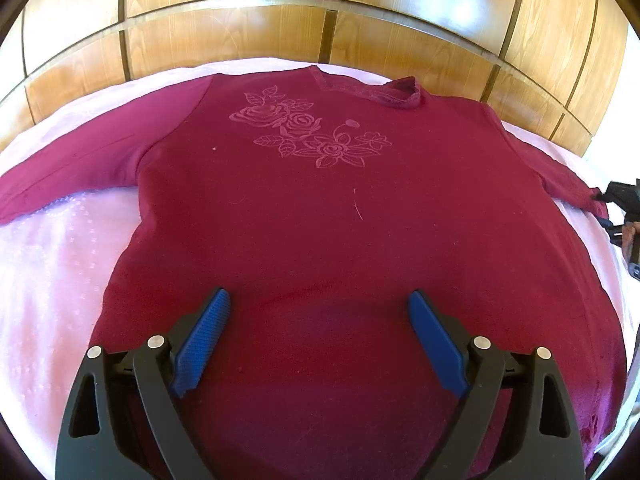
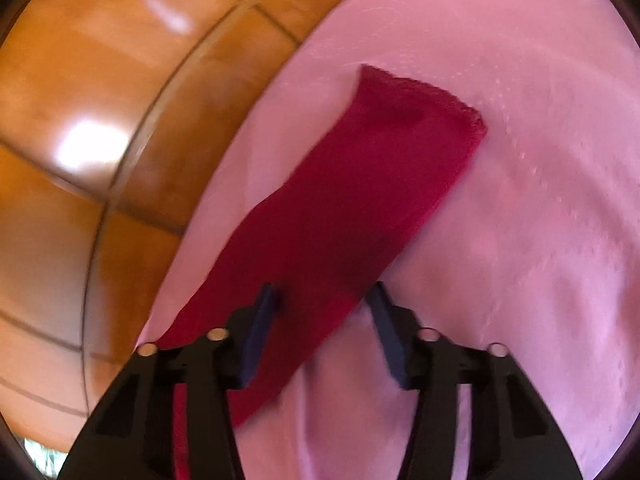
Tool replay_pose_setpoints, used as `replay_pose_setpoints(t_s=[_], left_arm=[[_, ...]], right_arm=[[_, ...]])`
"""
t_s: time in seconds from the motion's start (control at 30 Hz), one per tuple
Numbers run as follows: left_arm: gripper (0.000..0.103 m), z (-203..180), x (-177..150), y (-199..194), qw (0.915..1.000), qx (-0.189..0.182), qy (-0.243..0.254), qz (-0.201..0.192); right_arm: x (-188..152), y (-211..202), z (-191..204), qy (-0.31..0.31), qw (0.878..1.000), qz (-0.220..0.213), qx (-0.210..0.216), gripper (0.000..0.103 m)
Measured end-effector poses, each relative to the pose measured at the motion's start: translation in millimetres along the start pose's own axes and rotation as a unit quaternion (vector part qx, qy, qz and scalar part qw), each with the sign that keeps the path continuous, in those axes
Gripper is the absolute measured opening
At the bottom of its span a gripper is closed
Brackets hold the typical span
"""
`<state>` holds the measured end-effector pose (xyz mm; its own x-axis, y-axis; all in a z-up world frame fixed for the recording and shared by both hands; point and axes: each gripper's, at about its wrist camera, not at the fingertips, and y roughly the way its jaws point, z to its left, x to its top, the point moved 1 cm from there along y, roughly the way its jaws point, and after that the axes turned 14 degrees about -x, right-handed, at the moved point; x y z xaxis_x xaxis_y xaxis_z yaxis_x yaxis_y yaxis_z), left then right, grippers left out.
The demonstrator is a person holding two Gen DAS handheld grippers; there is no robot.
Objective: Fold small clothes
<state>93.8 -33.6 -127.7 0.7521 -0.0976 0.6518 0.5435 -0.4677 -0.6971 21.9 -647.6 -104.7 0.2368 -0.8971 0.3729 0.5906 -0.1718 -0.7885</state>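
Note:
A dark red long-sleeved top (image 1: 320,208) with a pale rose print lies flat, front up, on a pink bedspread (image 1: 52,272), collar at the far side. My left gripper (image 1: 319,300) is open and empty, low over the hem near the bottom middle. My right gripper (image 2: 323,295) is open over the top's right sleeve (image 2: 360,184), its fingers on either side of the sleeve, holding nothing. The sleeve's cuff (image 2: 424,92) points away on the bedspread (image 2: 520,240). Part of the right gripper's body (image 1: 624,208) shows at the sleeve's end in the left wrist view.
Glossy wooden wardrobe doors (image 1: 320,12) stand just behind the bed, and also fill the left of the right wrist view (image 2: 100,120). The left sleeve (image 1: 68,168) stretches out to the left on the bedspread.

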Motion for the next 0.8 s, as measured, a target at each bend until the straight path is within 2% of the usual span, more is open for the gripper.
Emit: replay_pose_setpoints(t_s=[0.03, 0.1, 0.13, 0.17, 0.23, 0.33, 0.37, 0.4, 0.43, 0.53, 0.6, 0.63, 0.8], left_arm=[[0.089, -0.3, 0.1, 0.1, 1.0000, 0.000, 0.000, 0.000], [0.089, -0.6, 0.1, 0.1, 1.0000, 0.001, 0.000, 0.000], [0.089, -0.6, 0.1, 0.1, 1.0000, 0.000, 0.000, 0.000], [0.089, -0.4, 0.1, -0.1, 1.0000, 0.000, 0.000, 0.000], [0.090, -0.3, 0.3, -0.4, 1.0000, -0.001, -0.001, 0.001], [0.090, 0.6, 2.7, -6.1, 0.9999, -0.008, -0.006, 0.010], [0.090, 1.3, 2.7, -11.5, 0.9998, -0.014, -0.008, 0.011], [0.090, 2.8, 1.6, -19.4, 0.9998, -0.016, -0.012, 0.008], [0.090, 4.6, -0.2, -25.4, 0.9997, -0.016, -0.016, 0.004], [0.090, 17.7, -8.9, -53.9, 0.9991, -0.014, -0.039, -0.011], [0.090, 30.3, -16.2, -77.2, 0.9982, -0.001, -0.056, -0.023], [0.090, 36.9, -20.5, -87.4, 0.9977, 0.003, -0.063, -0.026], [0.085, 61.0, -47.8, -120.2, 0.9951, 0.013, -0.094, -0.027]], right_arm=[[2.2, -2.5, 1.8, -0.011, 1.000, -0.009, -0.016, 0.006], [8.2, -5.1, 12.0, -0.054, 0.996, -0.038, -0.051, 0.005], [7.7, -6.5, 11.7, -0.078, 0.992, -0.052, -0.086, 0.005], [2.3, -8.7, 2.8, -0.079, 0.991, -0.046, -0.099, 0.005], [-5.2, -9.4, -7.5, -0.074, 0.992, -0.038, -0.096, 0.005], [-12.5, -23.6, 5.6, -0.102, 0.988, -0.050, -0.102, 0.007], [-14.3, -26.6, 6.8, -0.105, 0.987, -0.057, -0.105, 0.013], [-15.3, -32.7, 9.0, -0.110, 0.986, -0.068, -0.105, 0.033], [-18.5, -43.2, 10.2, -0.118, 0.985, -0.079, -0.102, 0.042], [-41.2, -72.1, 22.0, -0.169, 0.980, -0.086, -0.068, 0.045], [-63.5, -85.8, 30.0, -0.201, 0.977, -0.064, -0.027, 0.046], [-84.3, -93.6, 36.6, -0.228, 0.973, -0.045, 0.002, 0.045], [-169.8, -109.2, 54.7, -0.309, 0.947, 0.034, 0.083, 0.045]])
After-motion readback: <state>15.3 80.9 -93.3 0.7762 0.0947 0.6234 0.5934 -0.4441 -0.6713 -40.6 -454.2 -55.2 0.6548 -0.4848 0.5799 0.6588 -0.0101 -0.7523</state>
